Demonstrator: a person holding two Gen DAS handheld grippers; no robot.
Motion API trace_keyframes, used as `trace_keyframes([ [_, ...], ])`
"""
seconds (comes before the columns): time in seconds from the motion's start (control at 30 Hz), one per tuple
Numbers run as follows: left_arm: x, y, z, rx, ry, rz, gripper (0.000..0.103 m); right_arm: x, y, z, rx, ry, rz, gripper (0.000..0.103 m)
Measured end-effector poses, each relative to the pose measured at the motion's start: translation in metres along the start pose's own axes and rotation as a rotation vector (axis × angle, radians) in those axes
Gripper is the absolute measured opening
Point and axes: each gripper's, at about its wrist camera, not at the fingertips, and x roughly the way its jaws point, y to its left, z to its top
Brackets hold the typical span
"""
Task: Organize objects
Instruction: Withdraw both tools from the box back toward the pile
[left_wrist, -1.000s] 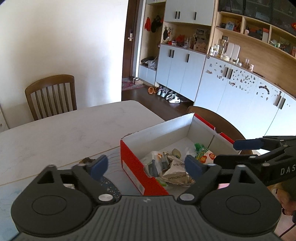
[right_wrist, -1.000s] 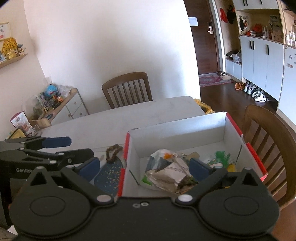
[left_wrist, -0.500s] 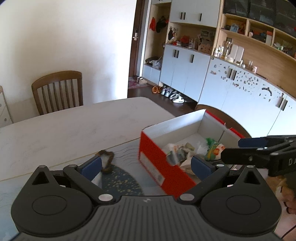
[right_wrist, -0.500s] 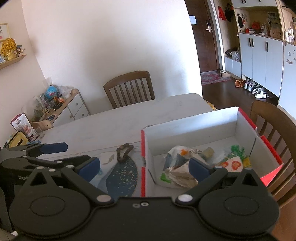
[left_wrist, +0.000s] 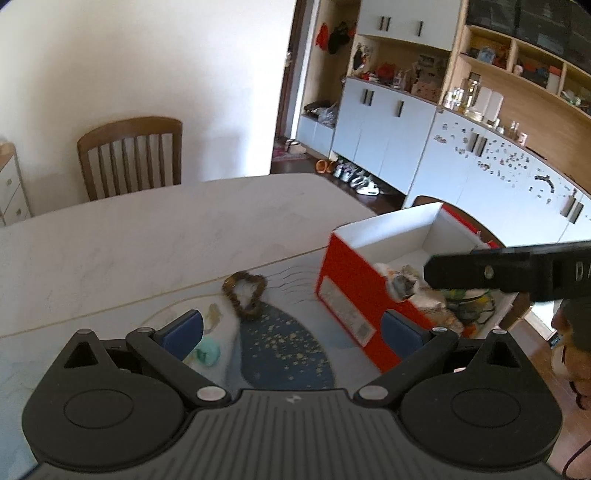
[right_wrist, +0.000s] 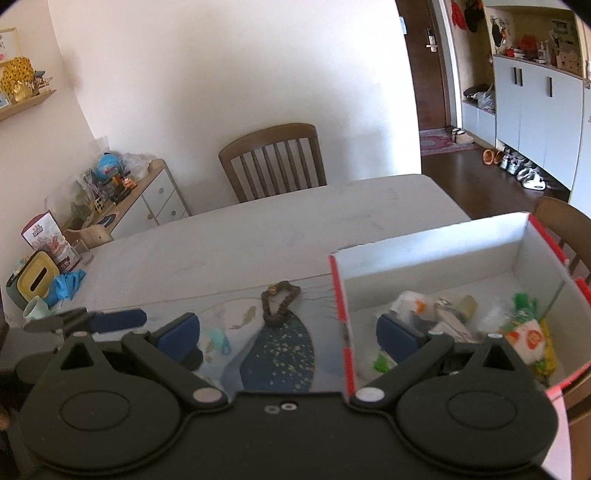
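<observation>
- Item: brown beaded bracelet (left_wrist: 245, 295), a closed loop lying flat on the placemat (left_wrist: 284, 347) at its far edge, just left of the red box (left_wrist: 351, 291). Apart from the box wall, untouched by either claw. Also seen from my right-hand view (right_wrist: 279, 302).
- Item: small mint-green object (left_wrist: 207, 352) on the placemat's left part, just beyond my left claw's left pad. Too blurred to identify. In the right view it shows as a pale teal piece (right_wrist: 218, 339).
- Item: red box, white inside, standing at the right end of the tabletop (left_wrist: 147, 236); already holds crumpled wrappers and packets (right_wrist: 436, 317). Its right side looks to reach the tabletop edge.
- My left claw (left_wrist: 291, 332): spread wide, holding nothing, hovering above the near part of the placemat.
- My right claw (right_wrist: 288, 334): spread wide, holding nothing, straddling the box's left wall.
- Risk, judged: the bracelet is limp and low; pads closing too high would miss it, and pinching one strand may let the loop dangle and snag on the box rim.
- Risk, judged: pads pressing down could catch the placemat and drag it.
- Risk, judged: my right claw may knock the box wall and push the box toward the tabletop edge.
- Risk, judged: both claws are near each other and could collide.
</observation>
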Motion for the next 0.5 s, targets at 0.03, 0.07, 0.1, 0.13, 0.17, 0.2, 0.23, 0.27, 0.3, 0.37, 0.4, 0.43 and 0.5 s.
trace_keyframes([
  [0.03, 0.002, 0.003, -0.001, -0.002, 0.003, 0.003, 0.103, 0.006, 0.003, 0.003, -0.003, 0.006, 0.002, 0.102],
  [0.07, 0.005, 0.007, -0.002, -0.004, 0.007, 0.012, 0.103, 0.010, 0.006, 0.005, -0.004, 0.011, 0.004, 0.102],
  [0.1, 0.007, 0.010, -0.003, -0.006, 0.012, 0.019, 0.103, 0.014, 0.008, 0.006, -0.008, 0.016, 0.007, 0.102],
  [0.13, 0.010, 0.014, -0.004, -0.007, 0.017, 0.019, 0.103, 0.019, 0.011, 0.008, -0.011, 0.022, 0.009, 0.101],
  [0.17, 0.013, 0.017, -0.006, -0.011, 0.019, 0.021, 0.103, 0.024, 0.013, 0.010, -0.013, 0.027, 0.010, 0.101],
  [0.2, 0.016, 0.021, -0.007, -0.014, 0.019, 0.032, 0.103, 0.029, 0.016, 0.012, -0.012, 0.034, 0.011, 0.101],
  [0.23, 0.019, 0.025, -0.008, -0.016, 0.018, 0.045, 0.103, 0.035, 0.018, 0.015, -0.011, 0.042, 0.013, 0.101],
  [0.27, 0.023, 0.029, -0.008, -0.017, 0.020, 0.051, 0.103, 0.039, 0.019, 0.017, -0.010, 0.048, 0.014, 0.101],
  [0.3, 0.027, 0.033, -0.009, -0.020, 0.023, 0.052, 0.103, 0.044, 0.021, 0.018, -0.010, 0.055, 0.017, 0.101],
  [0.37, 0.035, 0.039, -0.012, -0.016, 0.030, 0.064, 0.103, 0.055, 0.026, 0.023, -0.021, 0.067, 0.019, 0.101],
  [0.4, 0.040, 0.041, -0.013, -0.012, 0.029, 0.069, 0.103, 0.061, 0.029, 0.026, -0.031, 0.071, 0.017, 0.101],
  [0.43, 0.045, 0.043, -0.014, -0.005, 0.031, 0.072, 0.103, 0.067, 0.031, 0.029, -0.038, 0.074, 0.016, 0.101],
  [0.5, 0.056, 0.048, -0.014, 0.007, 0.044, 0.080, 0.103, 0.078, 0.034, 0.034, -0.039, 0.085, 0.024, 0.101],
])
